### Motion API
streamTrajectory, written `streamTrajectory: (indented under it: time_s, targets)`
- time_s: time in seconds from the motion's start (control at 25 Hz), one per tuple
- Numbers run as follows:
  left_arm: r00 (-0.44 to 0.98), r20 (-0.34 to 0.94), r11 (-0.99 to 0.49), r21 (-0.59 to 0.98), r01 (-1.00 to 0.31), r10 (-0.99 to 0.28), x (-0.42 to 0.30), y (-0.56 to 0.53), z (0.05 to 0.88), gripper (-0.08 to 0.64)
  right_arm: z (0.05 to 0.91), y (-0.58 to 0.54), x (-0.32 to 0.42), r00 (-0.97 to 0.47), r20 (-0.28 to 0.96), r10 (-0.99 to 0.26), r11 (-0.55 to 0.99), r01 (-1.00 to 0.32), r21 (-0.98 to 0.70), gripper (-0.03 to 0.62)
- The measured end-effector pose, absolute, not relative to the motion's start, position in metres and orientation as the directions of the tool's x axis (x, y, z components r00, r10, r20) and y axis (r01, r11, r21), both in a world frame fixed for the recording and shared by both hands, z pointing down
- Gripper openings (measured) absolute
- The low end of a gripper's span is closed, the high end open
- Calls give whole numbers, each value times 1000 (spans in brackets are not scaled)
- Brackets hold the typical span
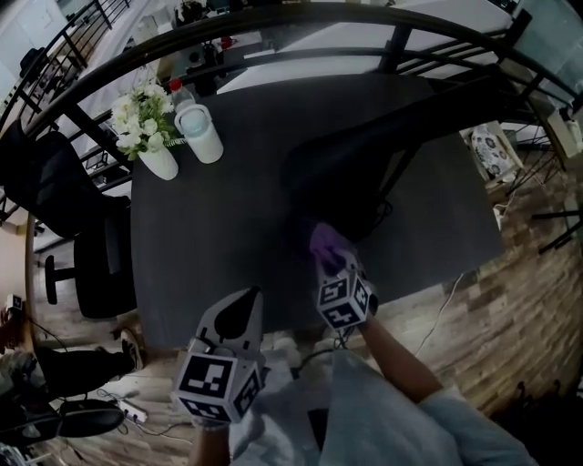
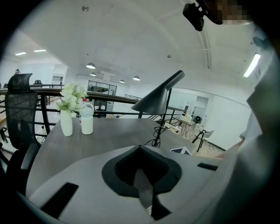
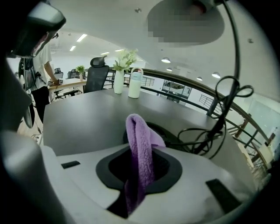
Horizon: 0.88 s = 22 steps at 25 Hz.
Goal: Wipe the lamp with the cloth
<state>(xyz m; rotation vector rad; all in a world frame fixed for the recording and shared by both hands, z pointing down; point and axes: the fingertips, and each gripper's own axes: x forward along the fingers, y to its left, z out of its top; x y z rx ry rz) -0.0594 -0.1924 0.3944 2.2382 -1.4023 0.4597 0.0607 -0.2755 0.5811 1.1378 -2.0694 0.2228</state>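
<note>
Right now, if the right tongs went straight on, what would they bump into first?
Probably the lamp's dark round base, just beyond the purple cloth they hold, though depth is unclear.

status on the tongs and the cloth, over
Right tongs shut on purple cloth, close to the lamp. Left tongs shut, empty. Cable looped by lamp base.

A dark table (image 1: pixel 228 218) stands inside a curved black railing (image 1: pixel 273 16), with a black office chair (image 1: pixel 96 264) at its left on a wood-plank floor (image 1: pixel 519 291). A vase of white flowers (image 1: pixel 150 136) and a white bottle (image 1: pixel 200 133) sit at its far corner. Round ceiling lights (image 2: pixel 90 66) glow overhead.
</note>
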Motion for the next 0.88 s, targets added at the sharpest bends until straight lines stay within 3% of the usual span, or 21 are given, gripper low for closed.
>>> streamTrajectory:
  time_s: [0.36,0.88]
  targets:
    - [504,474,-460,216,-861,-722,-13,-207,383,14,541,-259,139,-246,642,-726,447,-879,167,57]
    - [553,389,-513,213,-832,-737,17,-219,355,14,406,-238,181,-266,404,-875,312,-949,53,57]
